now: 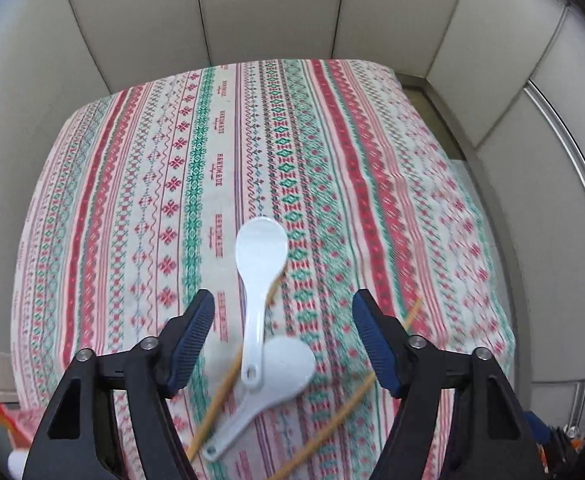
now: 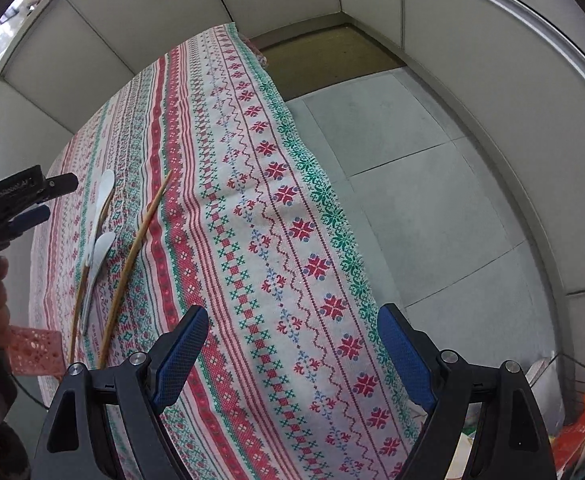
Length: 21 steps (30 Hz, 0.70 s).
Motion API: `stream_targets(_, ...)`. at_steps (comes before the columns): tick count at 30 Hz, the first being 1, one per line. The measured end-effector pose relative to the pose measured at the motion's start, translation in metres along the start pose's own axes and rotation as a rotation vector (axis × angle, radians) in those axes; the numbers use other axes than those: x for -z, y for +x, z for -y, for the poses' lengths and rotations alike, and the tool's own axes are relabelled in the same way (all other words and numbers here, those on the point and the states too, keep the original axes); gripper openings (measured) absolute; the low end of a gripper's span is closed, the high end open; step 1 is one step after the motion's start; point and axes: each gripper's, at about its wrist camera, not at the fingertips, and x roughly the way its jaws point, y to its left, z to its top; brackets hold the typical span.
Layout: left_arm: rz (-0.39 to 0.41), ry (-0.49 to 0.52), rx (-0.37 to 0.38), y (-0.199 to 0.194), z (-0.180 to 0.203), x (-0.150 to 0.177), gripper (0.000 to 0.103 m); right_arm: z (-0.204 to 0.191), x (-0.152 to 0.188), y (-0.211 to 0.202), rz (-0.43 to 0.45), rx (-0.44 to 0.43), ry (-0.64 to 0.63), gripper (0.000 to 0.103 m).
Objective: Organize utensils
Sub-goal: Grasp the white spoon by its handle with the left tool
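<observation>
Two white plastic spoons lie crossed on the patterned tablecloth [image 1: 140, 184]. The far spoon [image 1: 259, 264] points away, and its handle end rests on the near spoon [image 1: 280, 372]. Thin wooden chopsticks [image 1: 332, 424] lie slanted beside and under them. My left gripper [image 1: 282, 320] is open and empty, hovering over the spoons with the far spoon's handle between its fingers. In the right wrist view the spoons [image 2: 98, 224] and chopsticks [image 2: 140, 240] lie at the left, and the left gripper [image 2: 32, 200] shows above them. My right gripper [image 2: 292, 332] is open and empty over the cloth, well right of the utensils.
The table's right edge [image 2: 332, 216] drops to a grey tiled floor [image 2: 432, 200]. Grey panel walls [image 1: 272, 8] enclose the table. A pink perforated object [image 2: 32, 350] sits at the table's near left corner. Cluttered items [image 2: 584, 420] lie on the floor at the lower right.
</observation>
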Motion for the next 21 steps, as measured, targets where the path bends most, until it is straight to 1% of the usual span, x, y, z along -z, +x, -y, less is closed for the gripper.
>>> stream_targets(2,-0.009,-0.004,0.004,0.019,-0.005,-0.005,0.066,0.0,-0.001,0.007,-0.016,-0.011,0.023,0.088)
stream_targets(5,-0.012,0.015,-0.011,0.04,-0.007,-0.01,0.061,-0.01,0.0,0.015,-0.04,-0.027,0.001,0.088)
stream_targets(7,-0.011,0.016,-0.029,0.05,-0.01,-0.015,0.06,-0.018,0.0,0.017,-0.043,-0.033,-0.019,0.088)
stream_targets(9,-0.016,0.006,-0.025,0.059,-0.013,-0.019,0.06,-0.025,0.0,0.02,-0.046,-0.038,-0.032,0.088)
stream_targets(14,-0.058,0.012,-0.027,0.081,-0.016,-0.027,0.06,-0.037,0.002,0.025,-0.056,-0.043,-0.056,0.088)
stream_targets(15,-0.042,0.011,-0.027,0.082,-0.016,-0.028,0.059,-0.038,0.002,0.025,-0.056,-0.042,-0.058,0.088)
stream_targets(19,-0.013,0.004,-0.028,0.082,-0.019,-0.032,0.047,-0.042,0.004,0.025,-0.054,-0.03,-0.073,0.088)
stream_targets(21,-0.011,0.003,-0.024,0.081,-0.02,-0.032,0.047,-0.044,0.005,0.026,-0.057,-0.022,-0.083,0.088)
